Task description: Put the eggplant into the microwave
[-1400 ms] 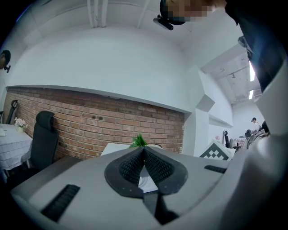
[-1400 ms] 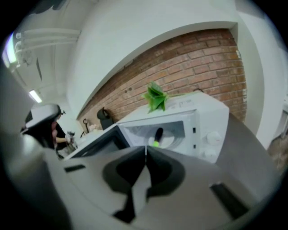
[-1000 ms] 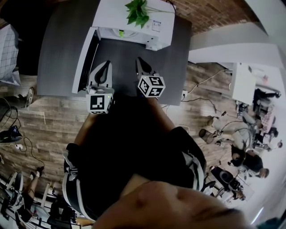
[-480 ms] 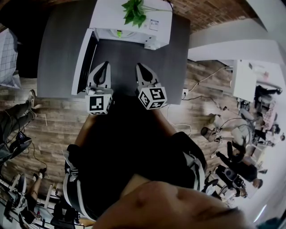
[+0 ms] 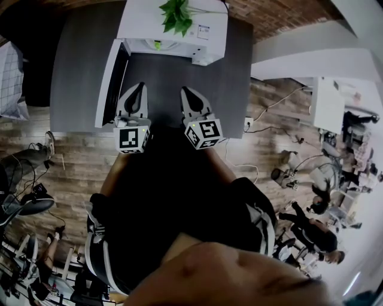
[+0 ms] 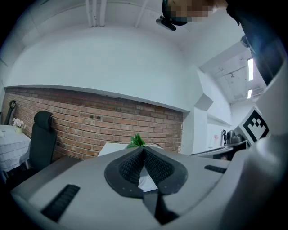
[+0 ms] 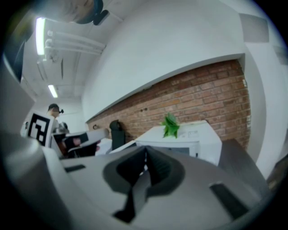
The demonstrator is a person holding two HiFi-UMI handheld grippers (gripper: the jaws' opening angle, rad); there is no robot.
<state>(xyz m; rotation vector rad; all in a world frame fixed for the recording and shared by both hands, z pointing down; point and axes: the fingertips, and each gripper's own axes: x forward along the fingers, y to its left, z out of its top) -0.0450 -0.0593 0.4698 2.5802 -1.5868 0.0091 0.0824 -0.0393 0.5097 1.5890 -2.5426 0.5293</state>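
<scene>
Both of your grippers hang side by side over the near edge of the dark grey table [image 5: 78, 72], pointing toward the white microwave [image 5: 173, 24] at its far side. Your left gripper [image 5: 139, 86] has its jaws pressed together with nothing between them, and its own view shows the ribbed pads [image 6: 130, 164] meeting at the tips. Your right gripper [image 5: 185, 91] is likewise closed and empty, tilted a little toward the microwave. Each carries its marker cube at the back, the left cube [image 5: 133, 138] and the right cube [image 5: 203, 132] sitting just above your dark sleeves. The microwave door [image 5: 108, 83] stands swung open toward you on the left, just beside your left gripper. A green plant [image 5: 176, 15] sits on top of the microwave, with a brick wall [image 6: 90, 121] behind it. You cannot make out the eggplant for certain in any view; only a small green spot [image 5: 157, 43] shows at the microwave's open front.
</scene>
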